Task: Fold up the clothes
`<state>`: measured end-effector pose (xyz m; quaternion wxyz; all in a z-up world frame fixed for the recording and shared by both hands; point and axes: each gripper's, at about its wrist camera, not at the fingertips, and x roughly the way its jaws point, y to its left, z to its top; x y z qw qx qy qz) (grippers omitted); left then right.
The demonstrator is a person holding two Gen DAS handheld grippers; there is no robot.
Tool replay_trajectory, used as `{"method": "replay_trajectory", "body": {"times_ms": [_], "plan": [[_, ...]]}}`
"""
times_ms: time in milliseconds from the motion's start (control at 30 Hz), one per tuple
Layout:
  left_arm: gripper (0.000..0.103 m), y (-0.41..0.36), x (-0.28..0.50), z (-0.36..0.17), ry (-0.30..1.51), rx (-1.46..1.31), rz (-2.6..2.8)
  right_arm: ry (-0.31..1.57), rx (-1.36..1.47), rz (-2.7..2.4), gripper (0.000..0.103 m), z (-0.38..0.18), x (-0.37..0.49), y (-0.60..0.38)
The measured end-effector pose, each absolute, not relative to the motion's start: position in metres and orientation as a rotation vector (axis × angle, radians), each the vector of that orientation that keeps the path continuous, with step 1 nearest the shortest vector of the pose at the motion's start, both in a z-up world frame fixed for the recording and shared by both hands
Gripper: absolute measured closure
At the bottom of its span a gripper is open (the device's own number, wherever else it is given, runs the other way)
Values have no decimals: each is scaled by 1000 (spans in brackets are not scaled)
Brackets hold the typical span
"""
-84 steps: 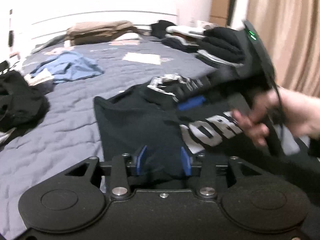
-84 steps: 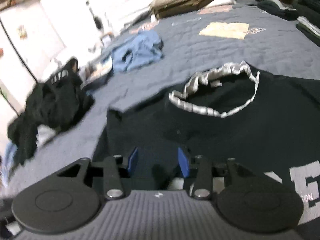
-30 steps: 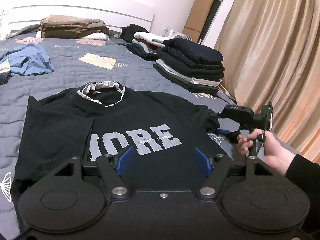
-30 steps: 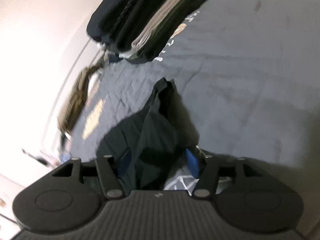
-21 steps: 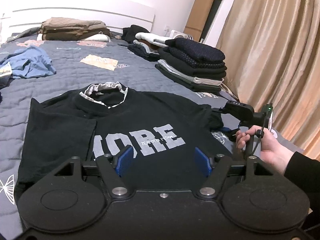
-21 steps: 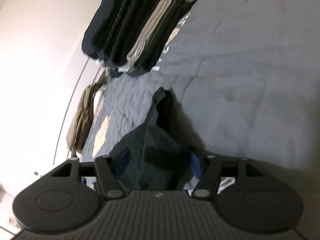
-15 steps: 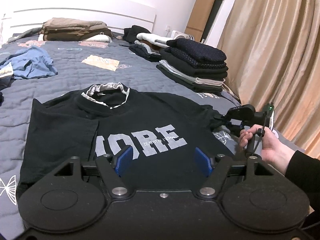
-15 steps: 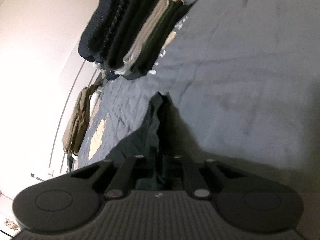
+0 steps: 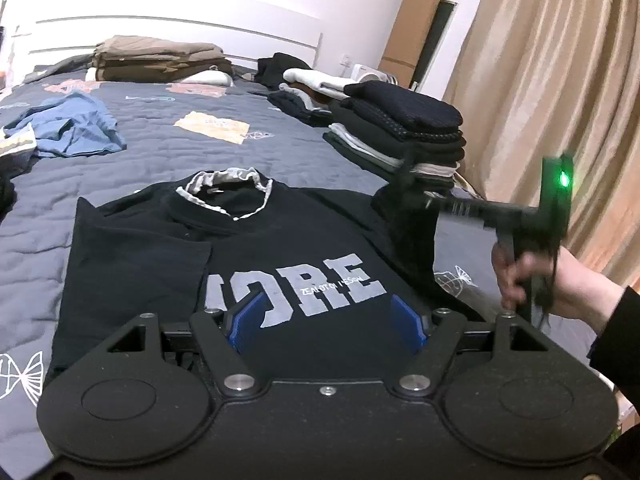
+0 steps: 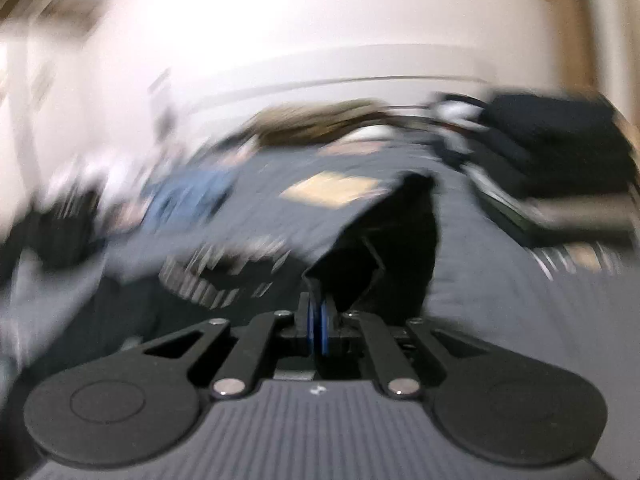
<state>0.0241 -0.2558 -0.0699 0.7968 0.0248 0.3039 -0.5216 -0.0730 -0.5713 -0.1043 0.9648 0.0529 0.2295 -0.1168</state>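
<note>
Black T-shirt (image 9: 288, 256) on bed (image 9: 280, 148), sleeve pinched in right hand-held gripper (image 10: 319, 320)

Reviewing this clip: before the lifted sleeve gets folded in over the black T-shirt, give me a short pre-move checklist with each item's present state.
1. Right tongs shut on the sleeve: ok, the pads pinch black fabric.
2. Sleeve lifted off the bedspread: ok, it hangs raised at the shirt's edge.
3. Black T-shirt lying flat, print up: ok, though the opposite sleeve is already folded in.
4. Left tongs open above the shirt's lower part, nothing between the pads: ok.
5. Stack of folded clothes apart from the shirt: ok.
6. How much fabric is in the grip: cannot tell, the right wrist view is blurred.
</note>
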Motion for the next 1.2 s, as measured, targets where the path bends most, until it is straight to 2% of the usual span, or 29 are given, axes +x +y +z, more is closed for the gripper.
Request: {"method": "replay_trajectory", "body": {"times_ms": [67,233,367,433,533,633,1000,1100,1133,1200], "plan": [[34,-255,26,-70,655,50,-1113,570,-25,-150,99,-114,-63,-546],[34,-253,30,-68,657,45,-1105,794,-42,-40,95,-149,-55,-531],[33,-251,33,-67,658,35,-1105,784,89,-105,87,-132,-76,-540],[33,-250,34,-66,659,28,-1104,707,153,-170,69,-113,-94,-549],[33,-249,34,-66,662,18,-1106,588,223,-301,56,-92,-122,-564],[33,-250,33,-67,674,8,-1118,559,211,-374,54,-92,-143,-572],[33,-268,23,-89,770,-15,-1166,716,144,-342,54,-135,-128,-571],[41,-292,18,-90,762,5,-1204,736,151,-379,54,-140,-127,-581],[49,-302,17,-91,768,4,-1223,736,163,-383,54,-142,-127,-584],[50,-326,22,-96,817,-26,-1260,736,187,-390,54,-145,-129,-589]]}}
